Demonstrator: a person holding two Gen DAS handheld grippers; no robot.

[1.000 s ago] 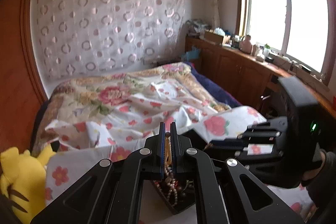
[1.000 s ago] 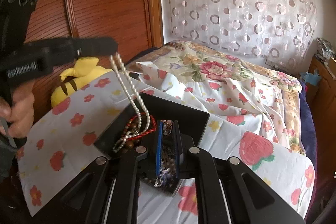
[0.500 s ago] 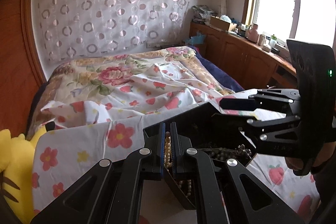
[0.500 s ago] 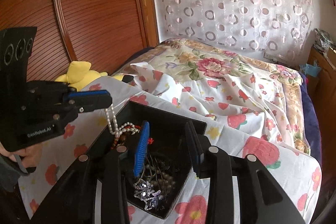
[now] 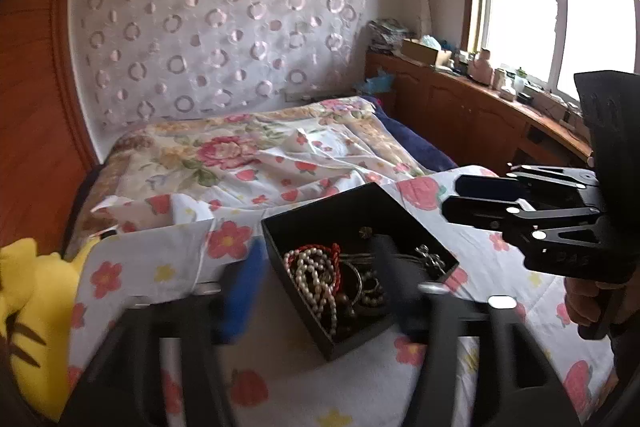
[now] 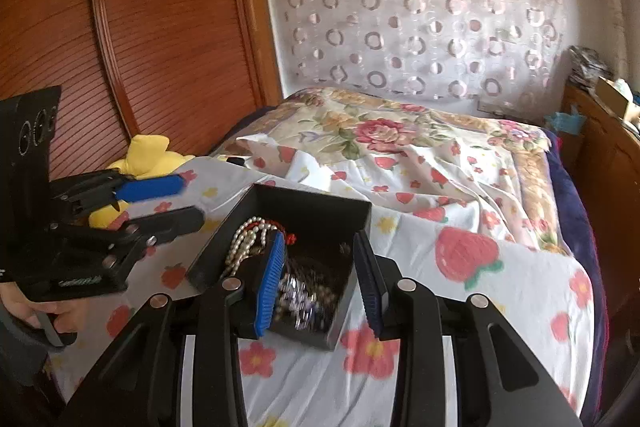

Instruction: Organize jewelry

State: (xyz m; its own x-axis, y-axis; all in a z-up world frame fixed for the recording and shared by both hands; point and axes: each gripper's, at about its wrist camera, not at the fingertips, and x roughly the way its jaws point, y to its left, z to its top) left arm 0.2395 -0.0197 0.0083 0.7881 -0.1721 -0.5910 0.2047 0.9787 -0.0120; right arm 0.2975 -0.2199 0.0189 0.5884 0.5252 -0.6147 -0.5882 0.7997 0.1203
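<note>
Nearest to me is the left gripper (image 5: 316,279), jaws blurred and swinging apart right now with nothing between them, hanging just over the near-left edge of the box (image 5: 320,223). My guess is that's deliberate: let go above the box so whatever drops stays inside. The right gripper (image 6: 320,283) sits over the box's near-right corner, fingers (image 6: 270,283) partly apart and not pressing on anything, blue pad inside the box, the other pad by the right wall. Reads to me like it's lined up to pick through the pile. The pearls (image 5: 312,279) are heaped in the box's left part, tangled against a red cord (image 5: 332,259), and from the right wrist view they lie just left of the blue pad, beside it, not between the fingers. Darker metal bits fill the box's middle and right; too jumbled to name. The box itself rests on the strawberry sheet (image 6: 500,287), probably so strays land on something soft. Left of the box there's a yellow plush (image 6: 148,155); beyond the box, the floral quilt (image 6: 380,131), then the circle-print curtain (image 6: 420,7).
</note>
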